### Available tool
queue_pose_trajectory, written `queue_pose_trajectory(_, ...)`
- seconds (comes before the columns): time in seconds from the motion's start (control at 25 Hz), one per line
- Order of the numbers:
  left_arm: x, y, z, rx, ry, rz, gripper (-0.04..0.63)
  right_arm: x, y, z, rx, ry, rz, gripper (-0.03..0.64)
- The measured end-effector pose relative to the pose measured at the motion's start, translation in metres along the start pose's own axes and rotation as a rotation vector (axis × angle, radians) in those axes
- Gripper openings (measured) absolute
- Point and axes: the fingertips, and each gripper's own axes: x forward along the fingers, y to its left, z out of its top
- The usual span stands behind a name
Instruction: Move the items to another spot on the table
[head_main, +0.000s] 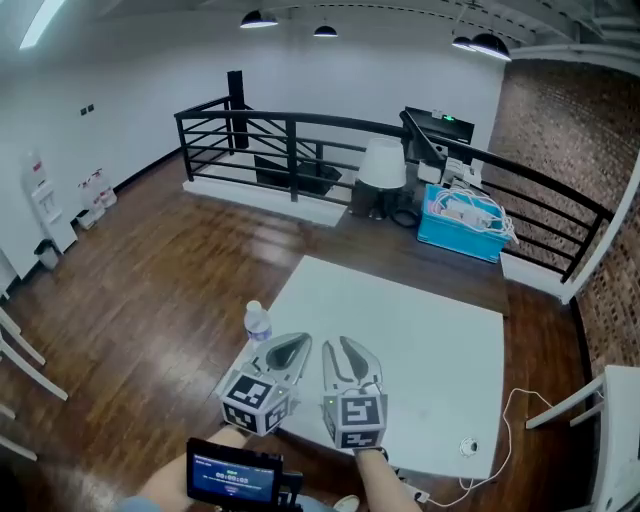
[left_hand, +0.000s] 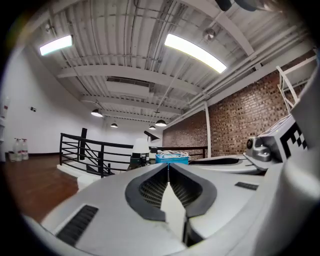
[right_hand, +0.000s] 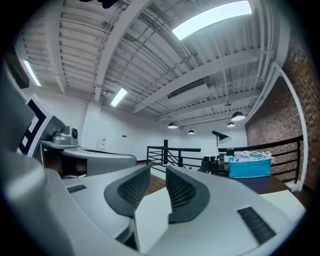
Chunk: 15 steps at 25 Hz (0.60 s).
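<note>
The left gripper's (left_hand: 168, 167) jaws were closed tip to tip, with nothing between them. The right gripper's (right_hand: 157, 170) jaws stood a little apart, a narrow gap showing at the tips, and they held nothing either. Both pairs of jaws pointed away from the person and slightly upward, toward the far side of the room.

In the head view the two grippers hung side by side over the near left part of the white table (head_main: 420, 340), close together but not touching. Each was held in a bare hand, with its marker cube nearest the person.

A small clear water bottle (head_main: 258, 323) stood upright at the table's left edge. It was just beyond and to the left of the left gripper, and neither gripper touched it. A small round object (head_main: 468, 447) lay near the table's near right corner, too small to make out, and a white cable (head_main: 510, 420) trailed off that side onto the wooden floor (head_main: 150, 290).

Behind the table ran a black railing (head_main: 300, 135). A white lamp (head_main: 382, 165) and a blue bin (head_main: 462, 215) heaped with white cords stood near it. A brick wall (head_main: 560, 120) closed the right side.
</note>
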Motion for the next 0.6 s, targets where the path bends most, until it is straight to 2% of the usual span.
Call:
queue_pose_trajectory(0.2, -0.025, 0.045, -0.011, -0.012, 0.004, 0.087, 0.021, 0.034, 0.045, -0.016, 0.013, 0.038, 0.105, 0.156)
queue_pose_trajectory(0.44, -0.057, 0.096, -0.021, -0.033, 0.004, 0.196, 0.021, 0.065, 0.093, -0.026, 0.029, 0.062, 0.19, 0.179)
queue_pose_trajectory(0.6, -0.075, 0.119, -0.031, -0.043, 0.015, 0.239, 0.021, 0.079, 0.116, -0.04, 0.034, 0.086, 0.22, 0.201)
